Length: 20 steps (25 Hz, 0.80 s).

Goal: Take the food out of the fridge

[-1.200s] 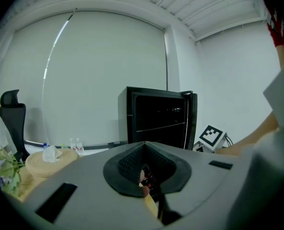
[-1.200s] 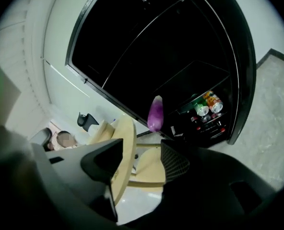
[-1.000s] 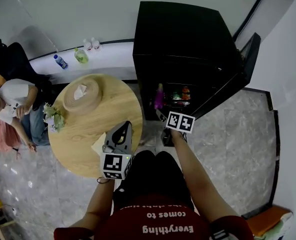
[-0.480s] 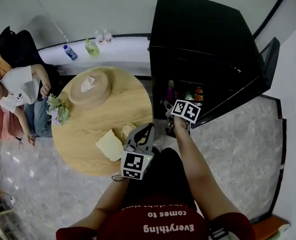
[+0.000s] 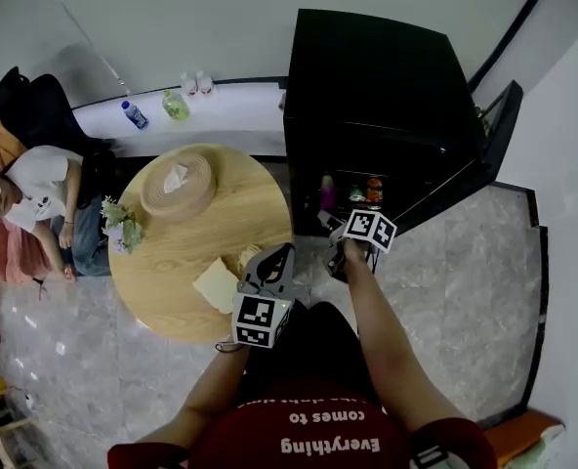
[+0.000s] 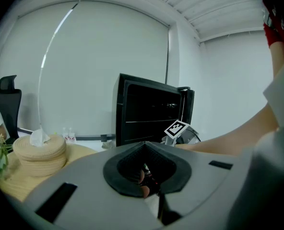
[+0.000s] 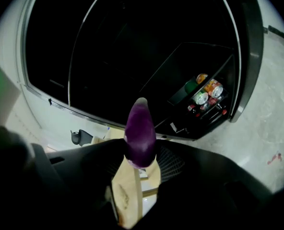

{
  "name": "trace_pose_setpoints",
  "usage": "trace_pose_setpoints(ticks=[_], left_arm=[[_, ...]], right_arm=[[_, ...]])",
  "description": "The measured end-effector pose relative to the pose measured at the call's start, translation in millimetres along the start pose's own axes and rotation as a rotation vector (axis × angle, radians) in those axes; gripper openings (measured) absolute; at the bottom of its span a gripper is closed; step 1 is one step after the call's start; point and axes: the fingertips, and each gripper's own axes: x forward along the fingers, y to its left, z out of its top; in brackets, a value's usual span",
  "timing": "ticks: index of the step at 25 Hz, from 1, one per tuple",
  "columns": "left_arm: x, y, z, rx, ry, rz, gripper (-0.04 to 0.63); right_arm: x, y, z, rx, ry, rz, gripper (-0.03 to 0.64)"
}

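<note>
Your right claw (image 7: 141, 162) has the purple eggplant (image 7: 140, 128) between its jaws. They have just been closing, and they sit against both its sides. Only that claw's own view shows the door shelf of the open fridge (image 7: 132, 47) and its cans (image 7: 205, 91), green, orange and red, with labels too small to read.

Your head view puts the eggplant at the mouth of the fridge, at the left of the opening. It also adds what neither claw view gives whole:
- the round wooden desk (image 5: 172, 252)
- the woven tissue holder (image 5: 177, 186)
- a small bunch of flowers (image 5: 121, 228)
- pale bread slices (image 5: 216, 283)
- bottles (image 5: 177, 106) on the white ledge
- a seated person (image 5: 40, 189)

Your left claw (image 6: 145, 150) has its jaws together, beside the desk's near edge by the bread slices. Its view catches the right claw's marker cube (image 6: 176, 128) in front of the fridge, and an office chair (image 6: 5, 92).

The only legible writing is on your red shirt (image 5: 318, 433), upside down: "Everything comes to".
</note>
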Motion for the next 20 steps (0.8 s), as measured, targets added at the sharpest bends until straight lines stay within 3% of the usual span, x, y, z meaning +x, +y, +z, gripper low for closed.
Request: trace_pose_setpoints(ticks=[4, 7, 13, 20], left_arm=[[-14.4, -10.1, 47.2, 0.001, 0.014, -0.031, 0.006], [-21.7, -18.6, 70.4, 0.006, 0.021, -0.056, 0.006], [-26.0, -44.4, 93.3, 0.039, -0.024, -0.108, 0.006], [-41.4, -75.3, 106.6, 0.075, -0.066, -0.179, 0.006]], right_arm=[[-44.7, 15.2, -18.1, 0.165, 0.048, 0.038, 0.216], [-72.8, 24.6, -28.8, 0.289, 0.053, 0.121, 0.216], [-119.2, 41.6, -38.0, 0.497, -0.016, 0.353, 0.216], [-186.7, 87.9, -33.3, 0.589, -0.096, 0.684, 0.216]])
